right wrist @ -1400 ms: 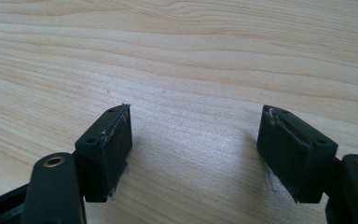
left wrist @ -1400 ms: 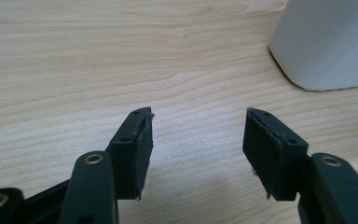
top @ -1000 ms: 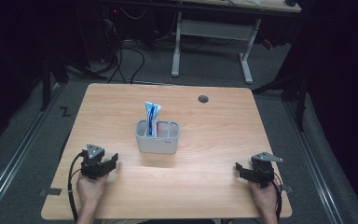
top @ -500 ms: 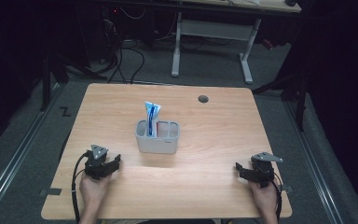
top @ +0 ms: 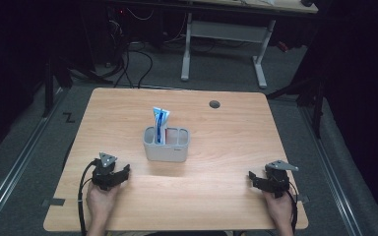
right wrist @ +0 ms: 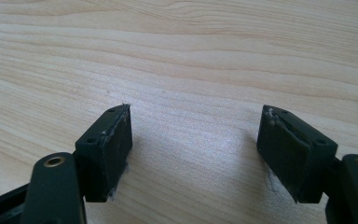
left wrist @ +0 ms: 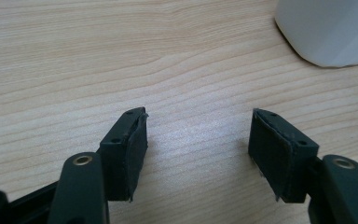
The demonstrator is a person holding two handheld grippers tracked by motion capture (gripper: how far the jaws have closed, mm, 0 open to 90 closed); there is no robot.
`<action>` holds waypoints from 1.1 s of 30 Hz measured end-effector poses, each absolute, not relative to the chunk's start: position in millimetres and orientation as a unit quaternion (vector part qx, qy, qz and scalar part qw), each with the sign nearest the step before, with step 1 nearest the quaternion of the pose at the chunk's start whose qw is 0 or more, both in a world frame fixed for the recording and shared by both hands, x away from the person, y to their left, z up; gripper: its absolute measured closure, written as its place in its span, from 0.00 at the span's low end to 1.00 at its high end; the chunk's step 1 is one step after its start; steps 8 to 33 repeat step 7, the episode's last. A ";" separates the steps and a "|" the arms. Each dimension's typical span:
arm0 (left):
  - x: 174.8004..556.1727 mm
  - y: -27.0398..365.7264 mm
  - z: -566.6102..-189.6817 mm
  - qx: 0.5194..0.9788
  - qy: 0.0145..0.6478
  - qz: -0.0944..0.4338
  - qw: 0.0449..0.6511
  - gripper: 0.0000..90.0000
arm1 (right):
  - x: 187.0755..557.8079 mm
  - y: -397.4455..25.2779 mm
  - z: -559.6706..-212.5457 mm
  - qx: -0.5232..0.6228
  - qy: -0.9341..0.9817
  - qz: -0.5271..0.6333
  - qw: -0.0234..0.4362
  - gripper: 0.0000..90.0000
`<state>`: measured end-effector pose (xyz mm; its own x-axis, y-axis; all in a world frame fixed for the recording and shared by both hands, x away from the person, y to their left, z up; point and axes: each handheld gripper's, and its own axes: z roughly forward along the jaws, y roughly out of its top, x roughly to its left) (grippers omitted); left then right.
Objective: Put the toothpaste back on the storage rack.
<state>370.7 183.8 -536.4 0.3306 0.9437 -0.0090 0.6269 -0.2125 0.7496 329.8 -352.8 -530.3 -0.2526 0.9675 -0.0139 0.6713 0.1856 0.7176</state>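
A white holder with several compartments (top: 166, 144) stands in the middle of the wooden table (top: 226, 132). A blue and white tube (top: 160, 123) stands upright in its left compartment. My left gripper (top: 123, 173) rests low on the table at the front left, open, with nothing between its jaws. Its own view has the gripper (left wrist: 198, 140) over bare wood, and the holder's rounded corner (left wrist: 328, 30) at the upper right. My right gripper (top: 254, 178) sits at the front right, open and empty; in the right gripper view it (right wrist: 196, 142) spans bare wood.
A round cable hole (top: 214, 104) lies near the table's far edge. Beyond the table stand a white desk frame (top: 224, 42) and cables on a dark floor. Metal rails (top: 17, 162) run along the left side.
My left gripper has shifted slightly forward and to the right. The right gripper has stayed in place.
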 end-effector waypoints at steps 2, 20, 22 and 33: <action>370.7 183.8 -536.4 0.742 0.529 0.234 0.338 0.41 | 329.8 -352.8 -530.3 0.561 0.730 0.304 0.243 0.30; 370.6 183.6 -536.4 0.743 0.529 0.234 0.337 0.40 | 329.8 -352.8 -530.3 0.561 0.730 0.304 0.243 0.30; 370.6 183.6 -536.4 0.743 0.529 0.234 0.337 0.40 | 329.8 -352.8 -530.3 0.561 0.730 0.304 0.243 0.30; 370.6 183.6 -536.4 0.743 0.529 0.234 0.337 0.40 | 329.8 -352.8 -530.3 0.561 0.730 0.304 0.243 0.30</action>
